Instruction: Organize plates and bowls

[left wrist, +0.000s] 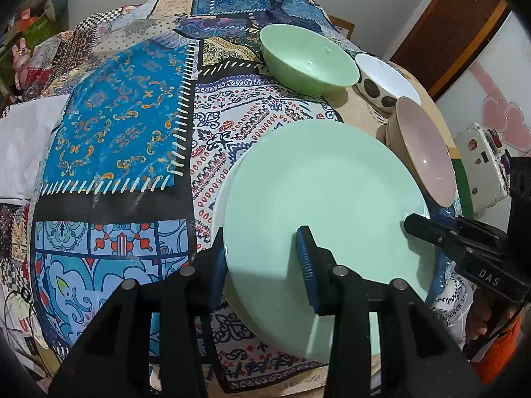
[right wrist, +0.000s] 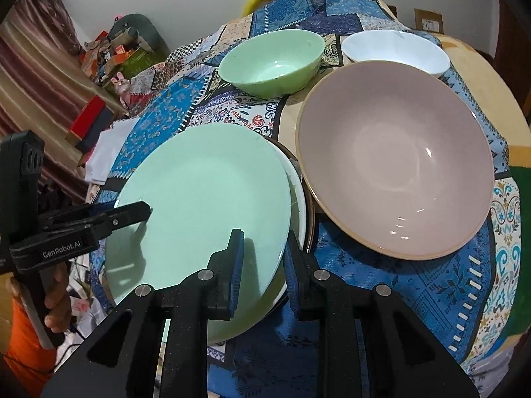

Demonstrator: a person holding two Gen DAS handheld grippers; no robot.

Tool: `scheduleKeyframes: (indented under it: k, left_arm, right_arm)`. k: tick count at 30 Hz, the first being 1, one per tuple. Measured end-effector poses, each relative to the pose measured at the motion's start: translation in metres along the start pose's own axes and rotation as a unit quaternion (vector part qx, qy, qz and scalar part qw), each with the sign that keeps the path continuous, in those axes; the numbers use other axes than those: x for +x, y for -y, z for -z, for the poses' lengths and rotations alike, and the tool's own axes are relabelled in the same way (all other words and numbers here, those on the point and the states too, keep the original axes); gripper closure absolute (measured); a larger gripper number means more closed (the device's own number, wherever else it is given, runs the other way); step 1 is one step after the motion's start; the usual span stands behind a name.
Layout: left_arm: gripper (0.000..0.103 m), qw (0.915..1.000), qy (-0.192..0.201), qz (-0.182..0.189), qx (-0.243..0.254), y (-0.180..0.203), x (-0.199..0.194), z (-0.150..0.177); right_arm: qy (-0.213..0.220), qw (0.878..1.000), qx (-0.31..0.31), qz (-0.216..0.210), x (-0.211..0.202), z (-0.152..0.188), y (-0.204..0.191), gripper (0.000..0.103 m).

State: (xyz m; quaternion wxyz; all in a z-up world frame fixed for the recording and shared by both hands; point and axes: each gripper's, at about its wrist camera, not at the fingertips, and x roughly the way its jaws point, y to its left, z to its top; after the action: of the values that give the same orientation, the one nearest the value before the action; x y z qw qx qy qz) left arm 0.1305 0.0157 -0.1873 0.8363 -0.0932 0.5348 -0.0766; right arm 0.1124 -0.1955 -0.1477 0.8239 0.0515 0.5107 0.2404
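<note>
- Mint-green round glossy plate (left wrist: 325, 192) sits on top of a white plate (right wrist: 297, 209), whose rim peeks out at one side; a darker rim shows under that in the right wrist view, too little of it to identify.
- Both plates lie on the desk, covered by a blue patchwork-print cloth (left wrist: 116, 116).
- Left gripper (left wrist: 262, 265) has its jaws pinching the green plate's near rim, one blue pad on top, the other at the edge.
- Right gripper (right wrist: 262, 265) has its jaws pinching the opposite rim of the same plate.
- Large pink-lined bowl with a tan outside (right wrist: 395, 159) stands just beside the plates, empty.
- Mint-green glossy bowl (right wrist: 272, 59) stands farther back, empty.
- White bowl with dark spots on its outside (left wrist: 386, 81) stands next to it; its inside is only partly visible.
- A hand (right wrist: 58, 298) with an orange sleeve holds the left gripper, cut off by the frame edge.
</note>
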Motion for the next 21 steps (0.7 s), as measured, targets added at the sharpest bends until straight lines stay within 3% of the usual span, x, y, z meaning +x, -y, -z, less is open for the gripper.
scheduleKeyframes:
  k: [17, 21]
  left_arm:
    - [0.064, 1.0, -0.001, 0.002, 0.008, -0.0036, -0.0043, 0.0019]
    - [0.064, 0.9997, 0.0, -0.022, 0.006, -0.007, -0.0054, 0.0032]
  right_arm:
    - [-0.008, 1.0, -0.018, 0.004, 0.0043, 0.0004, -0.0062, 0.08]
    - [-0.015, 1.0, -0.019, -0.004, 0.0091, 0.0008, -0.0089, 0.08]
